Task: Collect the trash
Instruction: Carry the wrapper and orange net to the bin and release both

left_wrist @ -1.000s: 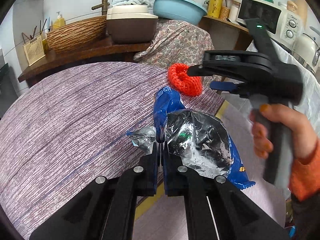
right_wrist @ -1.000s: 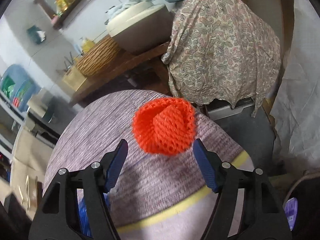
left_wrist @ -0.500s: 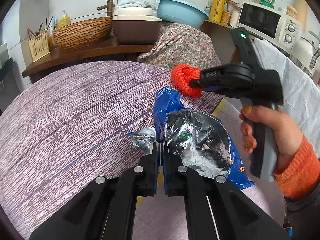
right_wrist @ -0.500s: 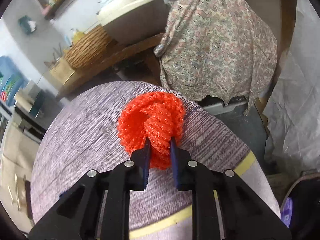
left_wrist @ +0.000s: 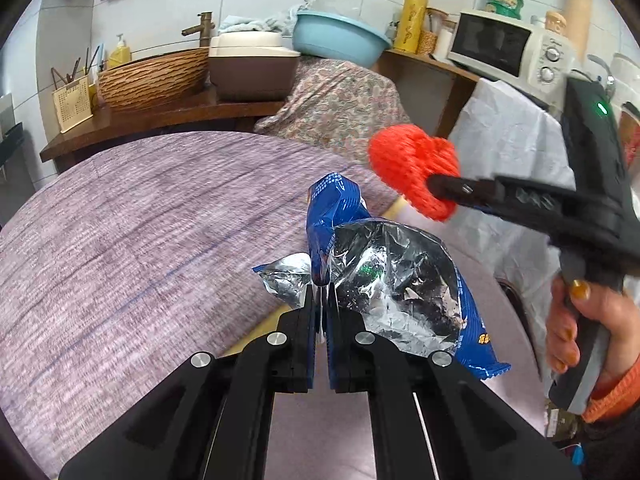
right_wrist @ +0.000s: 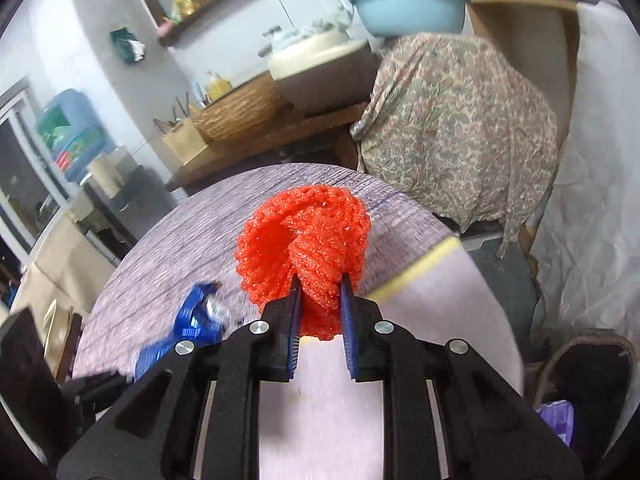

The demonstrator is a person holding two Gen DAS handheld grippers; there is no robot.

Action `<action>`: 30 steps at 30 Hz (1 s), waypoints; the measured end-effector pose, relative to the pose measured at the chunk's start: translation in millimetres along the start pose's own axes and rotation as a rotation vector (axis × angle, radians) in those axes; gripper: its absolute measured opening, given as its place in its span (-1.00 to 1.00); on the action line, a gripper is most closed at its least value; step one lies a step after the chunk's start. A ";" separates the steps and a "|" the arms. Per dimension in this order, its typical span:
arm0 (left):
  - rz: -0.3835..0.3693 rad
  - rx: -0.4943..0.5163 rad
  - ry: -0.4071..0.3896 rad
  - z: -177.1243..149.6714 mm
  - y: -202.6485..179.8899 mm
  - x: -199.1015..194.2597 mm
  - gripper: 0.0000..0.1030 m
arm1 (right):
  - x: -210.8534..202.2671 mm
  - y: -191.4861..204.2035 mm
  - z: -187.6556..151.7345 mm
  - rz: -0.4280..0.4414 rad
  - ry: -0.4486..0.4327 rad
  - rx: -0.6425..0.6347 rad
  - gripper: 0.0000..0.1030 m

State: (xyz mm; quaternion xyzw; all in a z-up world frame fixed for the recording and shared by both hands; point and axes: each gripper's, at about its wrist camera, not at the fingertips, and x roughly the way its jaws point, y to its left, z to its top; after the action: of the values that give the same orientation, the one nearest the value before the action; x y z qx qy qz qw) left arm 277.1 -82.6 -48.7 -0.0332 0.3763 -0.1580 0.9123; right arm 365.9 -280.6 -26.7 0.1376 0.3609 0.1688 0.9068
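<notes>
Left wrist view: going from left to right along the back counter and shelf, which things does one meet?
Wicker basket → brown and cream container → light blue basin → yellow cylinder → white microwave.

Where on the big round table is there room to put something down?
The table is bare from its far rim by the wooden counter across to the blue snack bag. It is crowded at the right, around that bag and the red foam net.
</notes>
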 end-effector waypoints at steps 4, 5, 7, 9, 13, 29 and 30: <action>-0.031 0.031 -0.013 -8.4 -20.3 -14.1 -0.90 | -40.5 -13.1 -23.8 -0.012 -0.042 -0.002 -0.64; -0.038 0.038 -0.016 -10.8 -26.1 -17.5 -0.90 | -50.9 -17.8 -30.0 -0.013 -0.055 0.006 -0.64; -0.059 0.047 -0.016 -16.1 -37.9 -22.7 -0.90 | -71.6 -27.8 -45.2 -0.029 -0.076 0.018 -0.64; -0.081 0.059 -0.014 -21.5 -50.0 -26.9 -0.90 | -87.5 -34.6 -58.2 -0.051 -0.090 0.016 -0.64; -0.117 0.103 -0.015 -35.0 -80.5 -34.7 -0.90 | -123.2 -44.5 -92.1 -0.118 -0.128 -0.001 -0.64; -0.295 0.193 0.062 -71.5 -192.7 -15.9 -0.90 | -189.5 -129.5 -205.8 -0.401 -0.143 0.148 -0.64; -0.297 0.202 0.073 -72.8 -200.0 -10.5 -0.90 | -188.1 -140.2 -210.3 -0.410 -0.132 0.170 -0.64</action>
State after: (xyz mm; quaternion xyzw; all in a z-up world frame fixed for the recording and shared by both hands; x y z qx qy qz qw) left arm 166.7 -264.7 -57.7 0.0091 0.3823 -0.3289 0.8635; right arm 119.1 -457.0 -111.9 0.1477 0.3339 -0.0595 0.9290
